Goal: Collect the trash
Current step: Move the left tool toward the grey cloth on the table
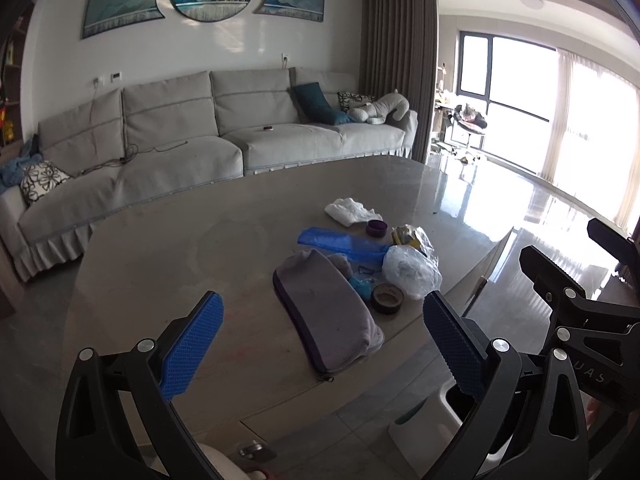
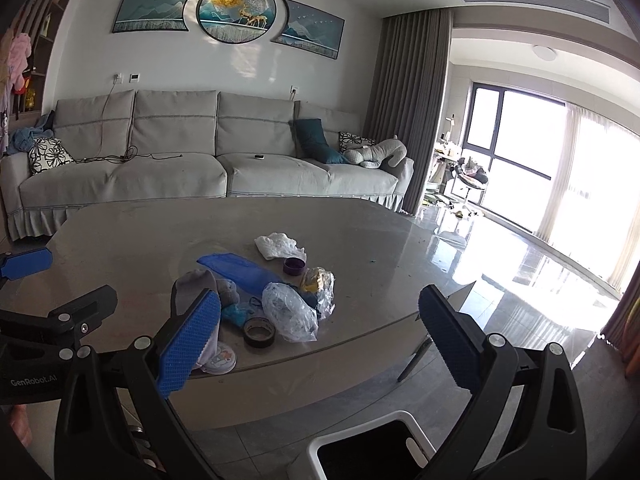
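A pile of litter lies on the oval grey table (image 1: 160, 248): a crumpled clear plastic bag (image 1: 412, 270), a crinkled wrapper with yellow inside (image 1: 412, 237), a blue plastic sleeve (image 1: 340, 242), a white tissue wad (image 1: 350, 210), a small purple cap (image 1: 377, 228), a dark tape roll (image 1: 387, 298) and a grey pouch (image 1: 328, 312). My left gripper (image 1: 320, 344) is open and empty, above the table's near edge in front of the pouch. My right gripper (image 2: 320, 344) is open and empty, near the table's near edge, the bag (image 2: 290, 312) and tape roll (image 2: 259, 333) ahead. A white bin (image 2: 372, 444) stands on the floor under it.
A grey sofa (image 1: 200, 132) with cushions and a plush toy runs behind the table. A round sticker disc (image 2: 218, 358) lies at the table's near edge. Glossy floor and bright windows (image 2: 560, 168) are on the right. The bin also shows in the left wrist view (image 1: 424, 420).
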`<state>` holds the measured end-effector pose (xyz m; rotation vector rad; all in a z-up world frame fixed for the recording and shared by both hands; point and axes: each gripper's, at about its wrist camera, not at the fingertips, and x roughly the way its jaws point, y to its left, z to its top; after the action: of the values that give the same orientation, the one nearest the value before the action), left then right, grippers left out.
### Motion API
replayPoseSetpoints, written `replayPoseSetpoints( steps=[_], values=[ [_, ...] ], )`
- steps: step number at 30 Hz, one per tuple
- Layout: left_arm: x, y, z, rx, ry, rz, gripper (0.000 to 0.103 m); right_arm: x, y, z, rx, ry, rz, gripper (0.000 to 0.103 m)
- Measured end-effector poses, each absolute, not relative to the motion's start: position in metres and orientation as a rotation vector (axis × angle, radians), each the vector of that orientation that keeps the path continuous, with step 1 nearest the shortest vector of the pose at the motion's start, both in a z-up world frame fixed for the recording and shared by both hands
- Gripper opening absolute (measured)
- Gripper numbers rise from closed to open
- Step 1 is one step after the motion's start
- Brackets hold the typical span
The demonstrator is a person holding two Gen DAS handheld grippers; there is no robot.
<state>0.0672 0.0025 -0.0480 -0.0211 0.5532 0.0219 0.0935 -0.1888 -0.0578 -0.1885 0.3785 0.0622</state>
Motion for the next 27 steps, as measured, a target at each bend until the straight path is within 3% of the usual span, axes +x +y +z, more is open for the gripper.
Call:
replayPoseSetpoints(
  steps=[27],
  values=[
    [0.165, -0.023, -0.128, 0.032, 0.628, 0.107, 0.098, 0.203, -0.212, -0.125, -0.176, 0.454, 0.103, 0.099]
  ],
)
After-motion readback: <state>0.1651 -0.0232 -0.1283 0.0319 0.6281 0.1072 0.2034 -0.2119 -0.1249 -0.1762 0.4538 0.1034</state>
